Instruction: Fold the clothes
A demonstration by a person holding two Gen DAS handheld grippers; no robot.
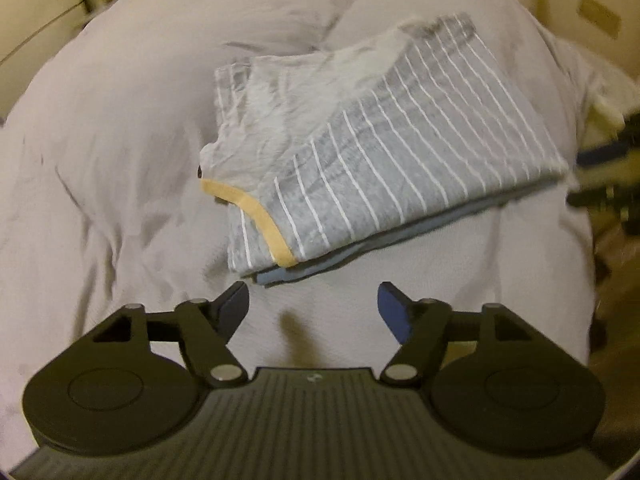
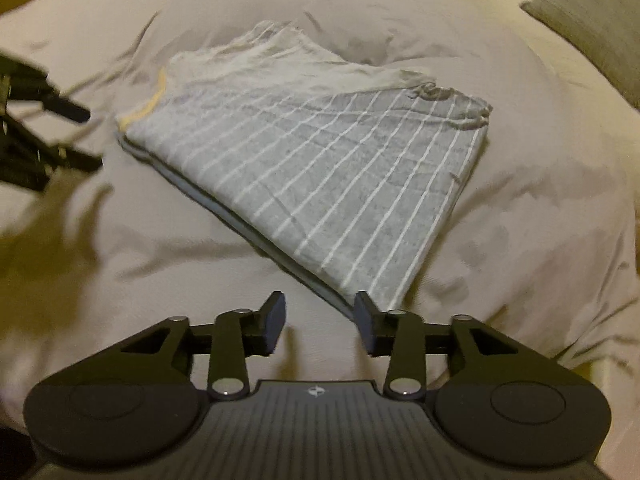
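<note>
One folded striped shirt [image 1: 400,152] on the duvet [image 1: 100,160]; two grippers, left [image 1: 314,308] and right [image 2: 320,326], fingers spread, empty.

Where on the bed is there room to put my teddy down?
Bare bedcover lies left of the folded striped shirt, and more beyond it toward the pillow. The near strip is crowded: the left gripper and right gripper hang open there.

Both views are dim and warm-toned, with a yellowish cast on the bed cover [image 1: 120,160]. Soft shadows of a gripper fall on the cover just ahead of the fingers, suggesting light from above and behind. Motion blur smears the edges. Fisheye bending curves the bed, and the corners go black.
</note>
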